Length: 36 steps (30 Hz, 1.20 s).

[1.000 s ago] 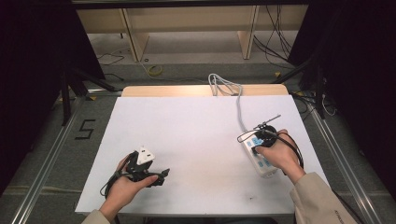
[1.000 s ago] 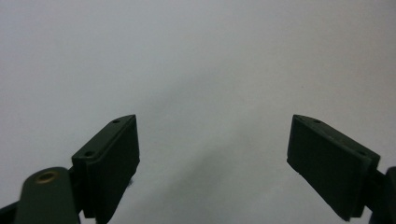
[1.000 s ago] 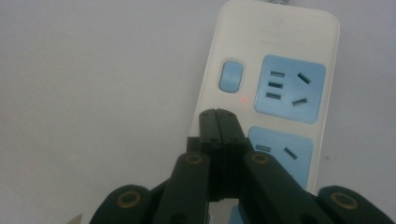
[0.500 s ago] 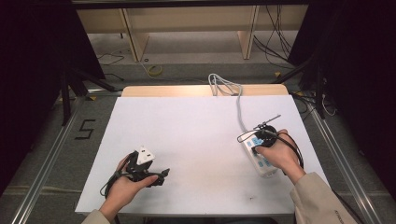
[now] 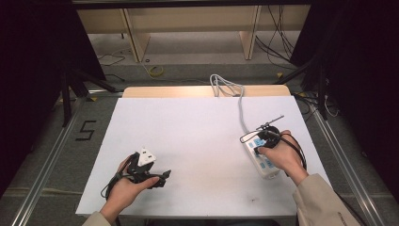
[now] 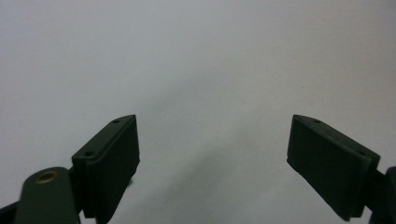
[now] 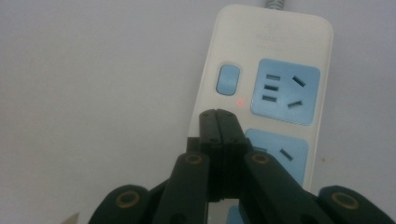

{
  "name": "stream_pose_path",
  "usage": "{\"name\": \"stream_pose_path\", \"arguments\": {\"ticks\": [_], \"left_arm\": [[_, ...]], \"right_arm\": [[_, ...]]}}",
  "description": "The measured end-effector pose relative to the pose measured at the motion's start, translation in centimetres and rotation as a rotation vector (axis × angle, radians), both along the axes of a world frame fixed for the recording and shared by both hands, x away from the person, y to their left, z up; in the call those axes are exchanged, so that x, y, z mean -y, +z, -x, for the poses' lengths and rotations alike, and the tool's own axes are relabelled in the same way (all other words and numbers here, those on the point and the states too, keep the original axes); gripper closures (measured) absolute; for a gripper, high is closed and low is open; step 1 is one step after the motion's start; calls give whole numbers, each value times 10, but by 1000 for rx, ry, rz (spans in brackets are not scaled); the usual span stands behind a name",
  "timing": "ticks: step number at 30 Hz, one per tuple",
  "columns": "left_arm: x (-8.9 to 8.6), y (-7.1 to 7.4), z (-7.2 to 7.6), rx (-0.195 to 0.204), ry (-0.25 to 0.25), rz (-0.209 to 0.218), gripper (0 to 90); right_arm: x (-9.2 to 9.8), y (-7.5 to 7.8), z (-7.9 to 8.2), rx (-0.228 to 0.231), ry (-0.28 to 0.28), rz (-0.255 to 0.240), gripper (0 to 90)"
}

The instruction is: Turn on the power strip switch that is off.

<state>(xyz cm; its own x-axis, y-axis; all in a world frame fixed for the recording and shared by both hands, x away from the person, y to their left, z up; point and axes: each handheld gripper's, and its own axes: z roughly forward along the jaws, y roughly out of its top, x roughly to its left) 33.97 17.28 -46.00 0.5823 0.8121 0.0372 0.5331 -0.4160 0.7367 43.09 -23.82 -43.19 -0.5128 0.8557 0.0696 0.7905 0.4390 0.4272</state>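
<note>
a white power strip (image 5: 260, 157) lay on the white table (image 5: 197, 141) at its right side, its grey cord (image 5: 241, 108) running away to the far edge, where it looped. the right gripper (image 5: 258, 151) was held over the strip by the person's right hand (image 5: 281, 155). in the right gripper view its fingers (image 7: 218, 140) were pressed flat together, nothing between them, and their tips stood over the strip's white face just below a small red light (image 7: 239, 101). a pale blue switch (image 7: 228, 80) sat just beyond the tips and slightly to their left; one blue socket panel (image 7: 285, 92) lay beyond them to the right, and a second blue socket panel (image 7: 285, 156) lay right beside the fingers on that same side.

the left gripper (image 5: 162, 175) sat at the table's near left, held low by the left hand (image 5: 128, 188), with a white block (image 5: 146, 156) on top of it. in the left gripper view its fingers (image 6: 112, 161) stood wide apart, only bare white table surface between and beyond them. the two grippers were well apart.
</note>
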Motion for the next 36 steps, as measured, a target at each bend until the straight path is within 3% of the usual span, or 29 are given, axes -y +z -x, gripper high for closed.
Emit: {"name": "stream_pose_path", "arguments": {"ticks": [31,36], "left_arm": [[-1,0,1,-5,-1,-2,165],[-1,0,2,-8,-2,-4,165]], "right_arm": [[12,12,14,134,7,-75,730],[14,12,20,158,12,-112,678]]}}
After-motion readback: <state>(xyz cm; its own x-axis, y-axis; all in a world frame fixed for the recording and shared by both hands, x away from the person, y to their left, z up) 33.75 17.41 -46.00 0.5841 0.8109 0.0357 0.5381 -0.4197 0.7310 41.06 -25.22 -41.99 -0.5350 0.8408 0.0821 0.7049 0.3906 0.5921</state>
